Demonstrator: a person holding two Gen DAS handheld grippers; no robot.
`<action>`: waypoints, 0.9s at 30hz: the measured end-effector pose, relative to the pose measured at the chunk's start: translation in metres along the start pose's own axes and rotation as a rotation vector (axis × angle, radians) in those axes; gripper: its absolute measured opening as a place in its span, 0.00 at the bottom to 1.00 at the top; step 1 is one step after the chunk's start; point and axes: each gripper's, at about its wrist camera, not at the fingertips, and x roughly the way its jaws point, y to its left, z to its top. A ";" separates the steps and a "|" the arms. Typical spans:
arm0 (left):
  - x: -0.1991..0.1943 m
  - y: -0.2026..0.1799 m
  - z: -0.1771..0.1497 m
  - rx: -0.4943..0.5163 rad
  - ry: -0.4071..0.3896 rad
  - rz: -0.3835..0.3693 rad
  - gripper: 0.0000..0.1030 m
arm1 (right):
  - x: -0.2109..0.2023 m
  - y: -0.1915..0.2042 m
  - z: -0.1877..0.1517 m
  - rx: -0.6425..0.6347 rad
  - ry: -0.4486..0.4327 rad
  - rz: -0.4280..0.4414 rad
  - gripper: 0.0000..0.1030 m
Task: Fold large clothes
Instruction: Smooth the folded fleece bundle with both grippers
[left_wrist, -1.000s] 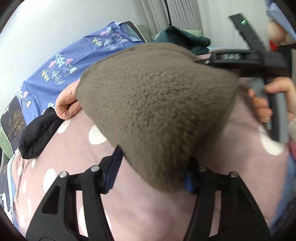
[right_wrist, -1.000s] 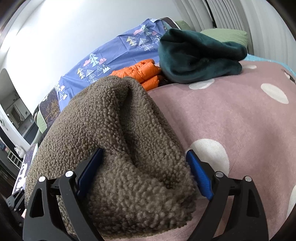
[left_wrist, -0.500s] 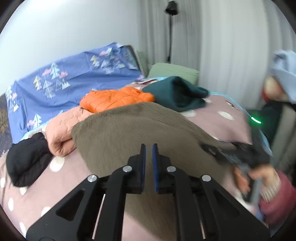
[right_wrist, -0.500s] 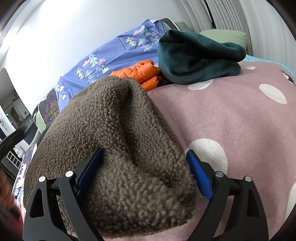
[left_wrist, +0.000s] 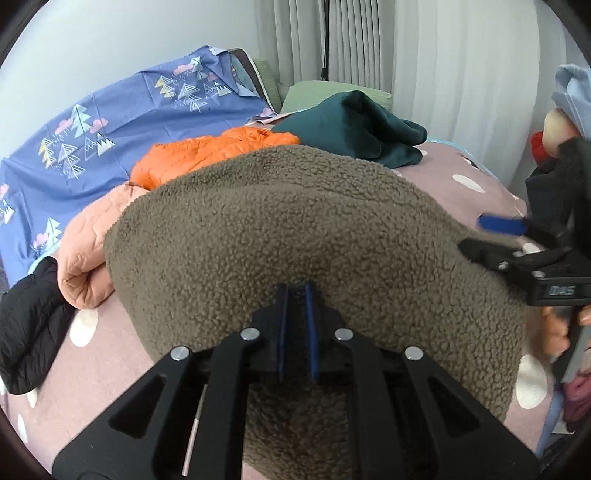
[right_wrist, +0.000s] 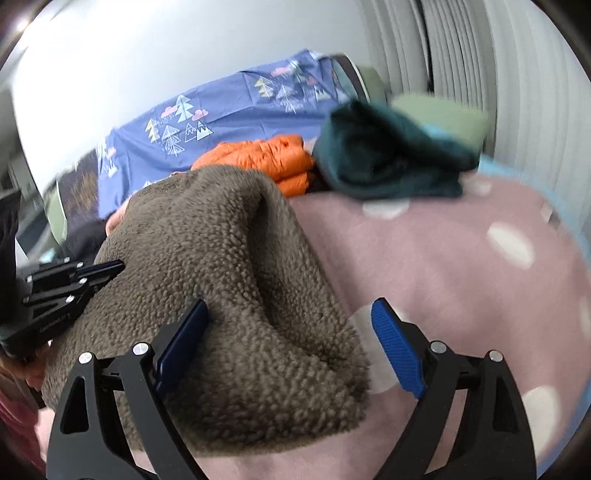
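A brown fleece garment (left_wrist: 295, 221) lies folded in a thick heap on the pink spotted bed cover (right_wrist: 461, 277). My left gripper (left_wrist: 295, 295) hovers over its near edge, jaws shut with nothing between the pads. The right wrist view shows this left gripper (right_wrist: 114, 267) at the far left, above the fleece (right_wrist: 240, 295). My right gripper (right_wrist: 289, 306) stands open astride the fleece's rolled end. Its left pad brushes the pile and its right pad is clear of it. In the left wrist view the right gripper (left_wrist: 491, 238) sits at the fleece's right end, held by a hand.
Behind the fleece lie an orange puffer jacket (left_wrist: 214, 151), a dark green garment (left_wrist: 354, 125), a peach quilted jacket (left_wrist: 92, 240) and a black garment (left_wrist: 26, 325). A blue tree-print sheet (left_wrist: 92, 140) covers the back left. Curtains (left_wrist: 443, 55) hang beyond the bed.
The left gripper let go of the raised fleece corner, shut empty and drew back. The fleece dropped flat. The right gripper rose a little and rolled, still open.
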 end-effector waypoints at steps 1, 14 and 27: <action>0.000 0.001 0.000 -0.002 -0.001 0.005 0.08 | -0.005 0.006 0.002 -0.042 -0.008 -0.023 0.86; 0.003 0.000 0.001 -0.004 -0.004 0.029 0.08 | -0.036 0.025 0.016 -0.050 -0.152 0.051 0.25; 0.005 -0.005 0.000 -0.006 -0.030 0.052 0.07 | 0.022 0.032 -0.005 -0.104 -0.010 0.045 0.26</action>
